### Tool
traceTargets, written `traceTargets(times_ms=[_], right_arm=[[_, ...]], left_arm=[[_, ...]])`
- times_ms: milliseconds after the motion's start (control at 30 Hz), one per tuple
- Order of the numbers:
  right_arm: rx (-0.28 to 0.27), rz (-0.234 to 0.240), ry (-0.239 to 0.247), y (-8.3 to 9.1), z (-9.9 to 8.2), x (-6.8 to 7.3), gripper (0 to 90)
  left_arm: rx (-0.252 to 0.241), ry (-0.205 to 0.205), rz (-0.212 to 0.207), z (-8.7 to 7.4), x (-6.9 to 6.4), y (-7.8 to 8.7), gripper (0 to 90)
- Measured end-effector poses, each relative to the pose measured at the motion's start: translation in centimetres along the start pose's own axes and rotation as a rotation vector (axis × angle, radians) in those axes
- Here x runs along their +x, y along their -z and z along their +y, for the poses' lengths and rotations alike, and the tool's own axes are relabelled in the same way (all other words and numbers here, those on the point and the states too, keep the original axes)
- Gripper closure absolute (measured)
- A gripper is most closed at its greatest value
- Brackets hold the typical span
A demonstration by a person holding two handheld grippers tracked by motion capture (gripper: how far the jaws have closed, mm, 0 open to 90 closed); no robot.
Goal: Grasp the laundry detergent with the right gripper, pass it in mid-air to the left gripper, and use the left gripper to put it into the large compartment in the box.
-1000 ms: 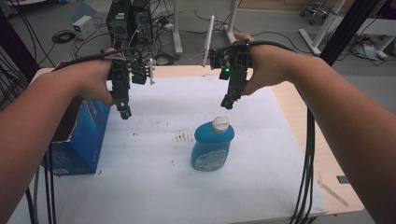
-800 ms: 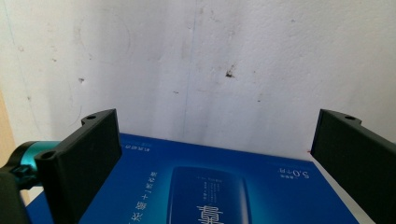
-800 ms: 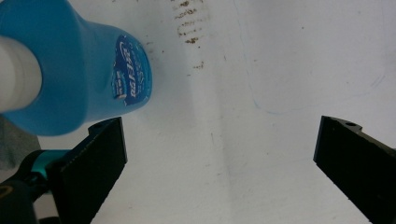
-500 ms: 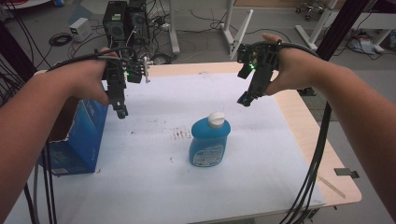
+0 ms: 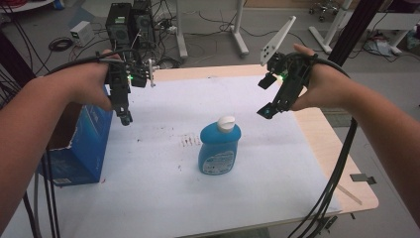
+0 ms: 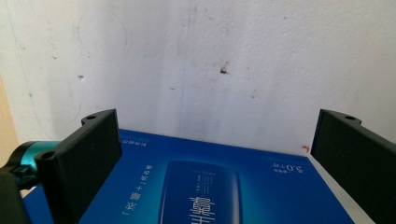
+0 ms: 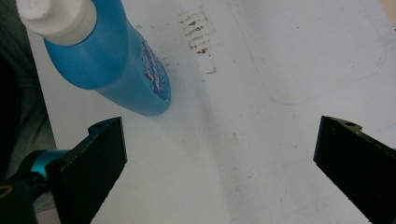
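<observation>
A blue bottle (image 5: pixel 219 148) with a white cap stands upright near the middle of the white table cover (image 5: pixel 163 198); the right gripper view shows the bottle (image 7: pixel 112 65) at upper left. My right gripper (image 5: pixel 265 112) hangs above the table to the bottle's right, open, jaws wide with nothing between them (image 7: pixel 219 163). My left gripper (image 5: pixel 125 119) hovers at the left over the edge of a blue cardboard box (image 5: pixel 81 144), open and empty (image 6: pixel 215 158). The box's printed blue face (image 6: pixel 210 186) lies just below its jaws.
Brown smudges (image 5: pixel 189 141) mark the cover left of the bottle. The bare wooden table edge (image 5: pixel 341 163) shows at the right. Computer towers (image 5: pixel 130 22), cables and metal stands sit on the floor beyond the table. Black cables (image 5: pixel 337 178) trail from my right hand.
My right gripper has moved right and away from the bottle, rising a little. The left gripper stays near the box. The bottle has not moved.
</observation>
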State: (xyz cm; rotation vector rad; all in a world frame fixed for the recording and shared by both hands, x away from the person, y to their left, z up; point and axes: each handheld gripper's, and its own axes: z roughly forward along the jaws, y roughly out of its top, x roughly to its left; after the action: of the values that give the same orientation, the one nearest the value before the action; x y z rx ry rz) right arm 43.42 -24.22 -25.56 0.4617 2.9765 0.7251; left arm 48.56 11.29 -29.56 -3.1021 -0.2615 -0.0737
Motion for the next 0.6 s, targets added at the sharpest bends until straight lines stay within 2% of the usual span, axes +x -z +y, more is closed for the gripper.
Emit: traceTargets(times_ms=[233, 433, 600], right_arm=[[-0.101, 0.012, -0.039, -0.6, -2.7, 1.2, 1.6], [-0.135, 0.035, -0.071, -2.0, -4.8, 2.1, 1.6], [-0.190, 0.065, -0.093, -3.0, -6.0, 2.7, 1.6]], left_arm=[[0.001, -0.008, 0.000, -0.1, -0.1, 0.1, 1.7], [0.003, -0.009, -0.002, -0.1, -0.2, 0.1, 1.7], [-0.001, -0.010, -0.001, -0.1, -0.2, 0.1, 1.7]])
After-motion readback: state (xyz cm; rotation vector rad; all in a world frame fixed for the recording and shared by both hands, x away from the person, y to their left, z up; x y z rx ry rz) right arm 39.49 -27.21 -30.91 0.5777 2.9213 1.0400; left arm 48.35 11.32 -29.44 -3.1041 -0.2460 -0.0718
